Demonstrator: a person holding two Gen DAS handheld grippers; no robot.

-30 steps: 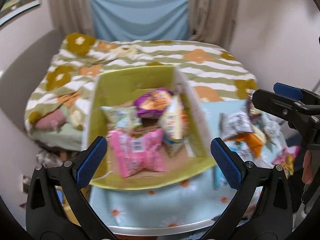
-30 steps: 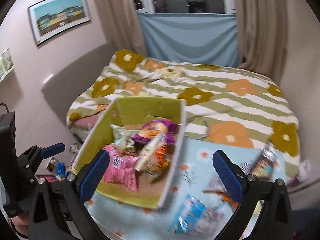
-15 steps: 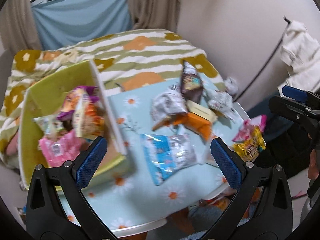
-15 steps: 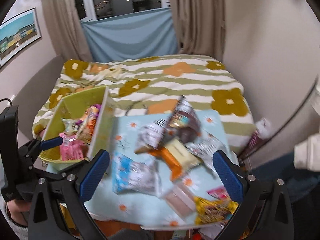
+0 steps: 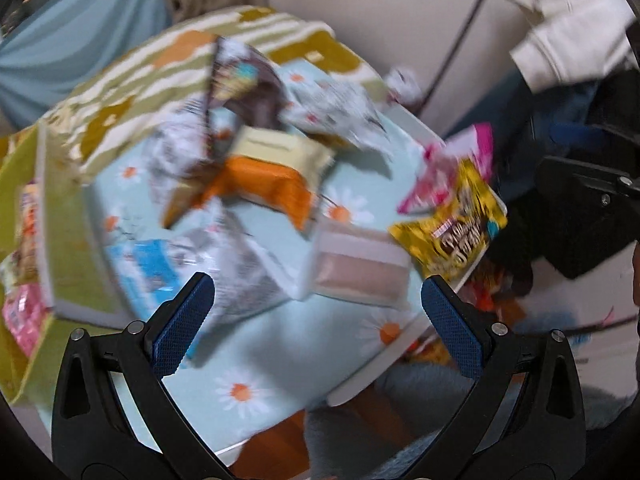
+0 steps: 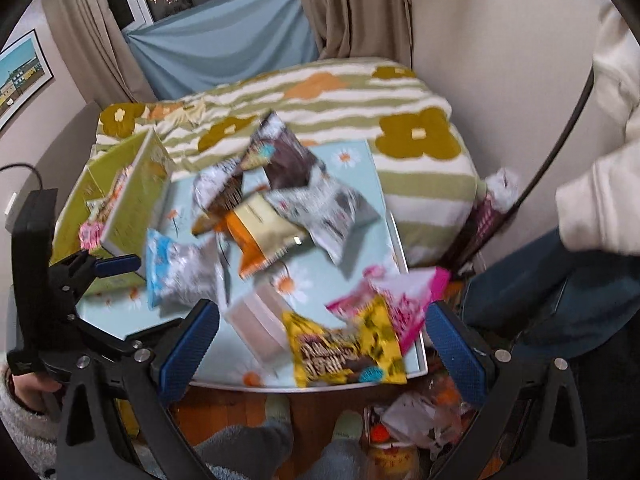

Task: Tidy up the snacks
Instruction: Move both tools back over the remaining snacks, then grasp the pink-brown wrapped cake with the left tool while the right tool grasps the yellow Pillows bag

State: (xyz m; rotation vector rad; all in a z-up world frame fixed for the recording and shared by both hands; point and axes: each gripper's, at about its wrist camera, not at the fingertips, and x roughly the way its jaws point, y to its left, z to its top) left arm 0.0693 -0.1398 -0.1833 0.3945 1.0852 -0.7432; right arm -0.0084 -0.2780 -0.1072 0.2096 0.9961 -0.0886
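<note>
Green cardboard box (image 6: 132, 200) sits at table's far-left side, already holding a few packets, incl. a pink one (image 5: 24, 316). Rest of snacks lie loose on the daisy-print table (image 5: 276, 360). Judgement: mid-task, between picks; step in hand = choosing and reaching for next packet.

Left claw (image 5: 316, 320): jaws wide apart, nothing between, hovering above near table edge. Right claw (image 6: 320, 344): jaws also wide apart, empty.

Relative to left claw:
- pale pink-and-white wrapped packet (image 5: 360, 268) just ahead, roughly centred between the pads, not touching.
- blue/silver bag (image 5: 192, 264) near left pad, partly behind it.
- yellow bag (image 5: 452, 232) ahead-right, overhanging table edge; magenta bag (image 5: 452, 168) beyond it.
- orange packet (image 5: 264, 188), cream packet (image 5: 276, 148), brown/silver bags further back in a heap.

Relative to right claw: yellow bag (image 6: 344, 348) lies right between the pads, closest candidate; magenta bag (image 6: 400, 296) just behind it.

Next move calls for (judgement): drop onto one packet, close on a crimped edge, carry left to box. Left-wrist view is blurred, so exact gaps are unclear. Risk: yellow bag at the edge may slide off if nudged.
</note>
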